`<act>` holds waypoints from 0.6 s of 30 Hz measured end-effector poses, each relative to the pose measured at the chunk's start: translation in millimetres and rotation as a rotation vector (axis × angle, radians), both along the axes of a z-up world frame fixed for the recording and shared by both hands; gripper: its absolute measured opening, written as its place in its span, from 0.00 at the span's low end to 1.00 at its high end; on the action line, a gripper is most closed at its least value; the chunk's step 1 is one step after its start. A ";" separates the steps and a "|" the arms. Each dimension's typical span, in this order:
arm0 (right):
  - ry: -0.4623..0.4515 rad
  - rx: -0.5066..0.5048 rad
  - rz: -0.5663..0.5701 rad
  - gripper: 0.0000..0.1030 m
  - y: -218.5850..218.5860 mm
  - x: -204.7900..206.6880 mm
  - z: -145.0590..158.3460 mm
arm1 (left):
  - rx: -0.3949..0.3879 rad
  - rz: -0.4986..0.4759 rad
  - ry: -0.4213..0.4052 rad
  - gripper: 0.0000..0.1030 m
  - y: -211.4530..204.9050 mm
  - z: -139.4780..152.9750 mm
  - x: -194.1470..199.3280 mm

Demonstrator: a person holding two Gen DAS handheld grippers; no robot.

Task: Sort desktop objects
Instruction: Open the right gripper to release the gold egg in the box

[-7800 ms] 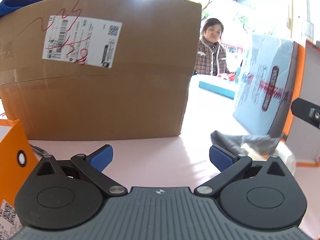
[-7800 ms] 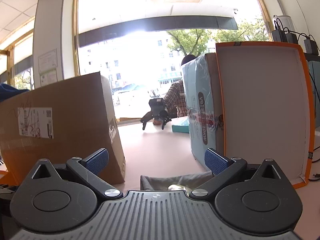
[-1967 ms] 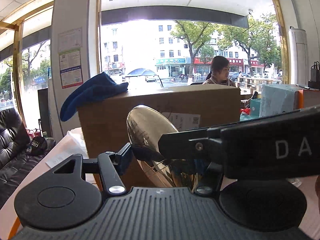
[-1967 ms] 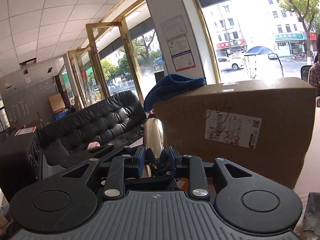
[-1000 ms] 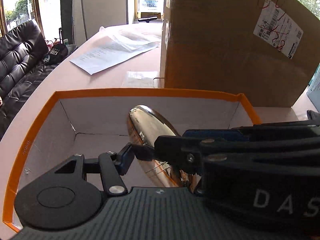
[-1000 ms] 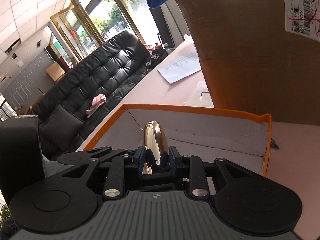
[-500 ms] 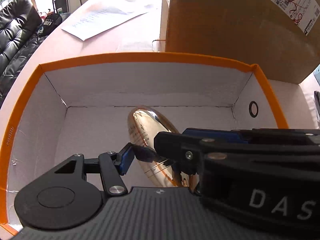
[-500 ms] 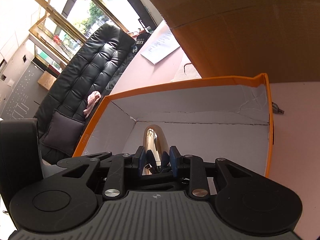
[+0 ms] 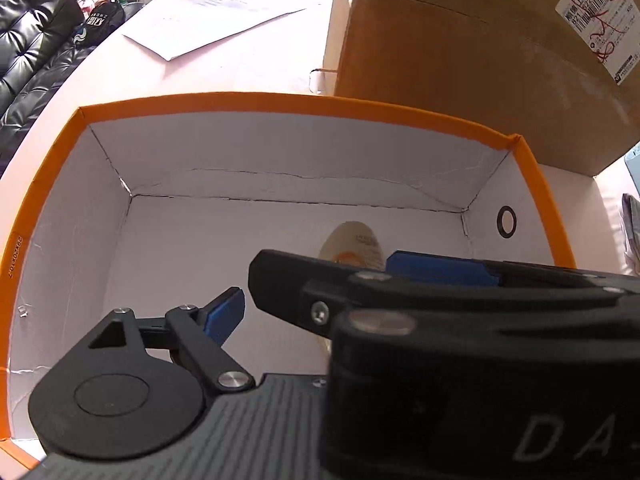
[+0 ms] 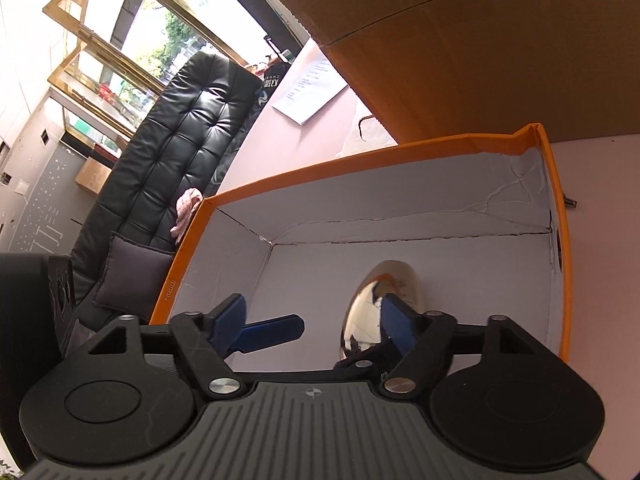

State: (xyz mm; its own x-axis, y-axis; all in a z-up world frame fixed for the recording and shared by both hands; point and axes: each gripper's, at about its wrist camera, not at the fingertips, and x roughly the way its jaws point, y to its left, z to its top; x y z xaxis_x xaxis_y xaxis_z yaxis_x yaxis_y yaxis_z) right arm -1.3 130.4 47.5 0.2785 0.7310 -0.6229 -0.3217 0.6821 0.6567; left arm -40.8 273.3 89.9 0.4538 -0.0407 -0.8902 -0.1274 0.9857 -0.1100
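Your left gripper (image 9: 320, 304) and right gripper (image 10: 316, 320) are opening their jaws, so the shiny gold thing (image 10: 380, 304) drops free inside the orange box (image 10: 558, 216).

black claw (image 10: 312, 322), blue pads (image 10: 230, 320)

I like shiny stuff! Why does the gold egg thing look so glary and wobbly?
Right wrist view: the shiny gold oval object mirrors bright window light, and the fisheye lens bends the orange-rimmed white cardboard box. Left wrist view: it looks dull, mostly hidden behind the other gripper.
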 end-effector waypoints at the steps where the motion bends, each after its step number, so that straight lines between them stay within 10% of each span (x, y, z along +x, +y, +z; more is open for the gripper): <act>1: 0.005 -0.002 0.002 0.80 0.8 0.4 -0.2 | -0.002 0.004 0.003 0.81 0.9 0.1 -0.5; 18: -0.043 0.022 -0.013 0.88 5.2 -3.1 21.1 | -0.032 0.058 -0.089 0.90 9.7 28.9 -18.2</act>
State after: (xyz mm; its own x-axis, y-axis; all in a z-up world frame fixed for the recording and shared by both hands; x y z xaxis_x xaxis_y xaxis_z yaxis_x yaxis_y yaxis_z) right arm -4.4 135.6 68.5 0.3140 0.7404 -0.5942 -0.3415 0.6721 0.6570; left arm -59.0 282.9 118.8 0.5331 -0.0395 -0.8451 -0.1727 0.9728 -0.1543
